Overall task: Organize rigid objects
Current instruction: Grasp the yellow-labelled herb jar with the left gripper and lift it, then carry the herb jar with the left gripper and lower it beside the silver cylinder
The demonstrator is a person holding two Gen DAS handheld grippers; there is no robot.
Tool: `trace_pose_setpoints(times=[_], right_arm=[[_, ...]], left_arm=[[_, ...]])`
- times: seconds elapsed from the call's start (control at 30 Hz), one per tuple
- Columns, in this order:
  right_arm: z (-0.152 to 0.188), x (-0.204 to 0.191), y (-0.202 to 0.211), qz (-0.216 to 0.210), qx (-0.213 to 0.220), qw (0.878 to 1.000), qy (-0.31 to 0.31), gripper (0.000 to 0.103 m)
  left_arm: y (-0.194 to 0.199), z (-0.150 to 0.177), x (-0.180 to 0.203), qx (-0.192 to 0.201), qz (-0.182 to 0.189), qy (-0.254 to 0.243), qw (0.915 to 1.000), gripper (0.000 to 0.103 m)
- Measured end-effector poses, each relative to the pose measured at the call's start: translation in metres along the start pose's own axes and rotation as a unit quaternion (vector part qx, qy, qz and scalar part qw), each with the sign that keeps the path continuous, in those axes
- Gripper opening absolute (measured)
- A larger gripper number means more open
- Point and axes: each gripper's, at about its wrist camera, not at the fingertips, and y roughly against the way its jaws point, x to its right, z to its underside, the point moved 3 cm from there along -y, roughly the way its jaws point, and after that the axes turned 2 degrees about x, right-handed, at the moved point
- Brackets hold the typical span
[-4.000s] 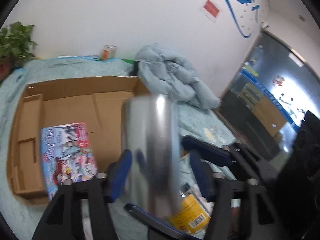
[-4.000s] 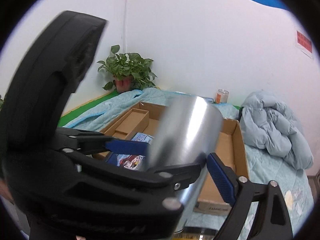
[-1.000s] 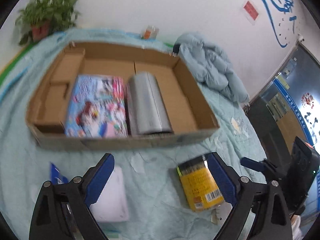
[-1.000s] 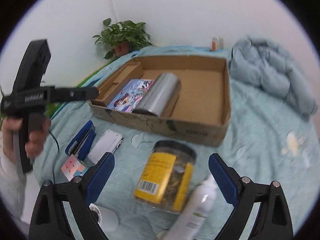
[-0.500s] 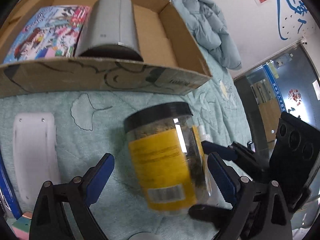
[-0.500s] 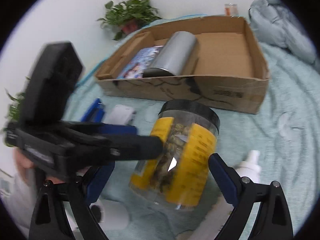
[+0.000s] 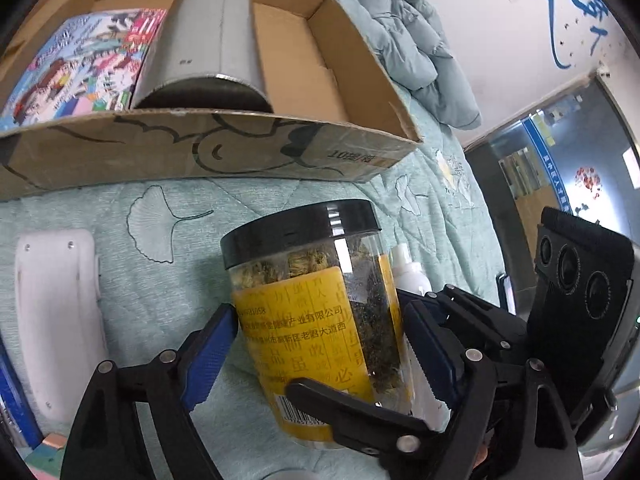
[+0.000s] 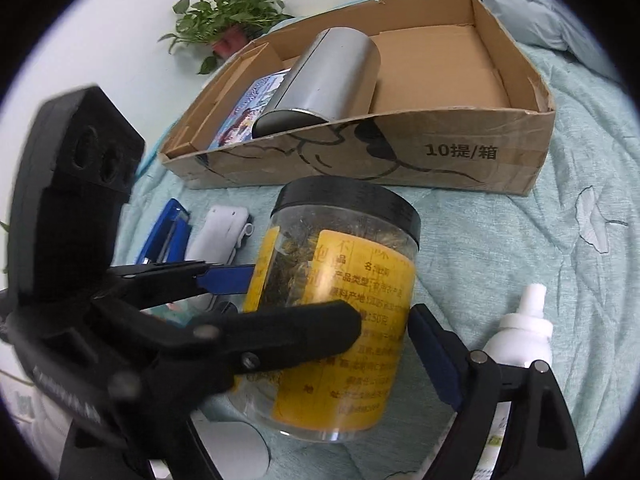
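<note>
A clear jar [image 7: 320,320] with a black lid and yellow label stands on the teal quilt; it also shows in the right wrist view [image 8: 340,320]. My left gripper [image 7: 320,344] is shut on the jar, its blue pads pressing both sides. My right gripper [image 8: 328,344] also closes on the jar from the other side, crossing the left one. Behind the jar, a cardboard box [image 7: 240,148] holds a silver cylinder [image 7: 208,40] lying on its side and a colourful book [image 7: 80,64].
A white flat device [image 7: 56,320] and a blue stapler [image 8: 164,236] lie left of the jar. A white spray bottle [image 8: 520,336] lies to the right. A crumpled blue jacket [image 7: 408,36] sits beyond the box. A potted plant [image 8: 228,20] stands at the wall.
The silver cylinder has gone from my grippers into the box. Both grippers then came down around the jar, and their jaws have closed onto it.
</note>
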Motion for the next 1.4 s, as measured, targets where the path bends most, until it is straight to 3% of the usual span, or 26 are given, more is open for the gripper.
trace_pose_setpoints(times=[0.17, 0.27, 0.67, 1.07, 1.4], right_arm=[[-0.004, -0.016, 0.013, 0.027, 0.019, 0.999, 0.004, 0.085], [-0.005, -0.033, 0.031, 0.02, 0.042, 0.999, 0.009, 0.085], [-0.018, -0.063, 0.09, 0.042, 0.107, 0.993, 0.034, 0.085], [-0.074, -0.065, 0.105, 0.053, 0.141, 0.987, 0.059, 0.085], [-0.133, -0.048, 0.098, 0.059, 0.136, 0.987, 0.064, 0.085]], left_arm=[[0.044, 0.005, 0.02, 0.035, 0.001, -0.03, 0.9989, 0.07], [0.075, 0.009, 0.035, 0.064, -0.01, -0.057, 0.9963, 0.071], [0.154, 0.014, 0.06, 0.137, 0.008, -0.081, 0.9872, 0.071], [0.183, -0.05, 0.076, 0.167, 0.005, -0.114, 0.9793, 0.071], [0.172, -0.125, 0.08, 0.16, -0.002, -0.124, 0.9793, 0.071]])
